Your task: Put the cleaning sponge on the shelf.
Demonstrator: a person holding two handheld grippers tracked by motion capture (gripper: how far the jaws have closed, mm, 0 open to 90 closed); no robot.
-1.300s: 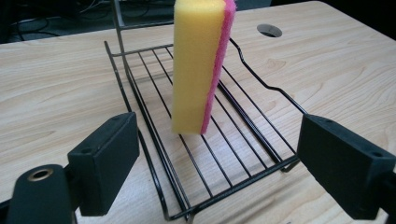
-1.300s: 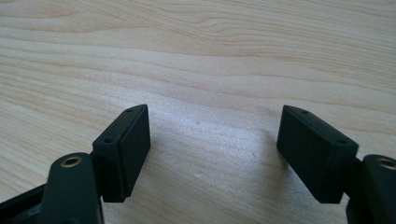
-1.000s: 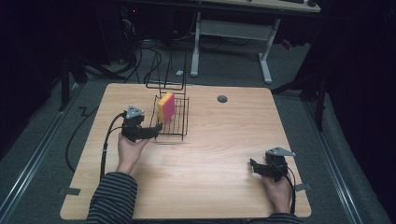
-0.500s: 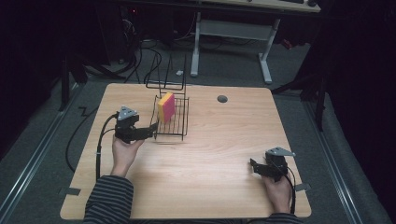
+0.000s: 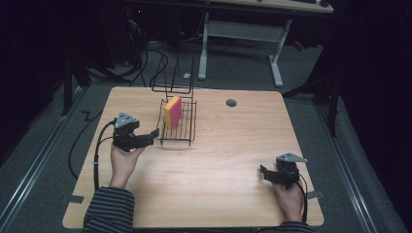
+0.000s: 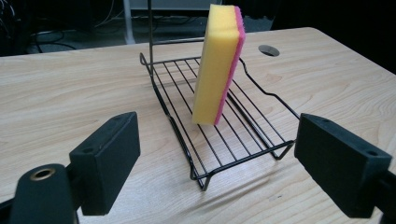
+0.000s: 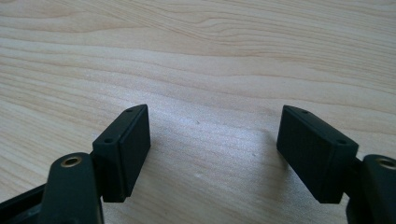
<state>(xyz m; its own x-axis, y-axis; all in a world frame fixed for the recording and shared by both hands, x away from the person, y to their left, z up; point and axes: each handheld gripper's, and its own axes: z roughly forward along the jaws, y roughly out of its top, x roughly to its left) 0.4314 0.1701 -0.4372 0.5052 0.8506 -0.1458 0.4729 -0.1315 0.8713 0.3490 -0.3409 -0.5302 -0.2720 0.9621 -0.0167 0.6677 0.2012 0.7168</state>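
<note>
Tongs on the left (image 5: 154, 133) are spread wide and grasp nothing; in the left gripper view the left tongs (image 6: 212, 154) frame the near end of a black wire rack (image 6: 224, 126) with bare wood between each pad and the wire. From above, their tips sit just beside the rack's (image 5: 177, 127) near left corner, close but apart from it, with the person's left hand (image 5: 124, 160) and a striped sleeve (image 5: 108, 211) behind them and a black cable (image 5: 97, 150) trailing back off the worktop's (image 5: 228, 145) left side.

Standing on edge in the rack is a sponge (image 6: 218, 60), yellow on the broad face turned toward the left tongs and pink along its far side, leaning a little against the rack's raised back wire. In the high view the sponge (image 5: 173, 110) sits toward the rack's far end, so the open, empty part of the grid lies between it and the tongs, along with the low front lip of the rack.

Well apart, near the right front corner, the right tongs (image 5: 263, 171) are also released, held low in the person's right hand (image 5: 290, 198); the right gripper view shows the right tongs (image 7: 212, 156) over plain wood grain, holding nothing.

Farther out, a small round dark hole (image 5: 231, 103) marks the worktop beyond the rack. Past the far edge stand white desk legs (image 5: 276, 63) and loose cables on the grey floor (image 5: 233, 68).
</note>
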